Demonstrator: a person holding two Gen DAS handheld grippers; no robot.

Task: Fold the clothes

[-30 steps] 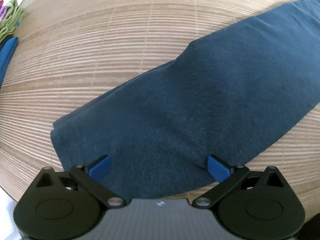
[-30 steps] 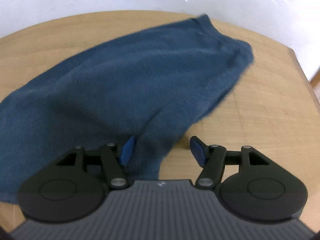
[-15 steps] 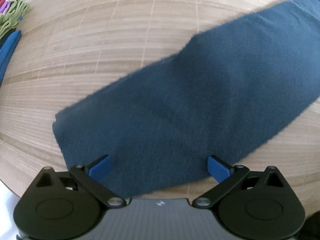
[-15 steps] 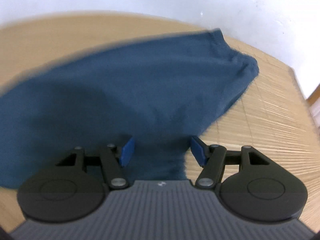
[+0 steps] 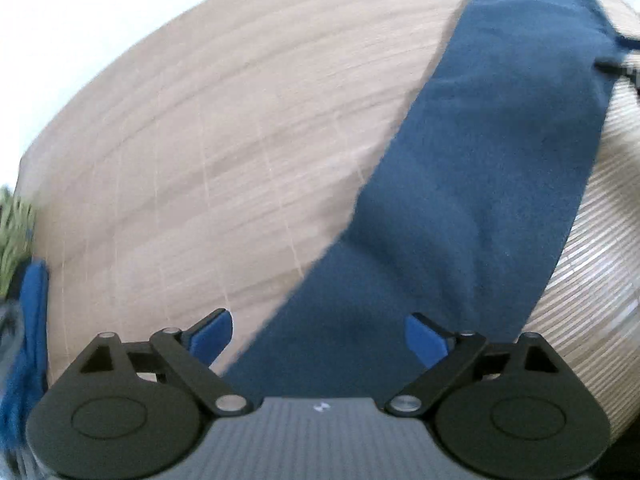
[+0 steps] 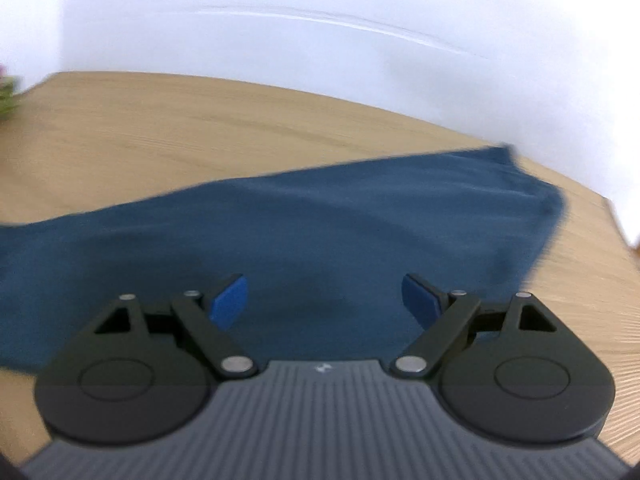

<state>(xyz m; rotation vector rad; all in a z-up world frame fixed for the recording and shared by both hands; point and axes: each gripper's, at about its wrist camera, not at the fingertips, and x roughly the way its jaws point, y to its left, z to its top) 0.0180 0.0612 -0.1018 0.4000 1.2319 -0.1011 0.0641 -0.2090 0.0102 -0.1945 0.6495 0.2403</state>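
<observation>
Item: dark blue garment (image 5: 492, 184), laid flat on the wooden table (image 5: 224, 152) as a long folded band; in the left wrist view it ran from the near edge, under the gripper, slantwise up towards the far right corner. In the right wrist view the same cloth (image 6: 304, 232) spread across the table, its far end lying near the far right corner by the white wall (image 6: 320, 8).
Left gripper (image 5: 319, 334): fingers spread wide, having just closed a little; cloth lay below and between them, pads not pressing on it.
Right gripper (image 6: 323, 300): fingers spread wide above the cloth, gripping nothing.
Other: a bright blue cloth (image 5: 32, 320) and a green item (image 5: 14, 236) at the table's left edge, both blurred
</observation>
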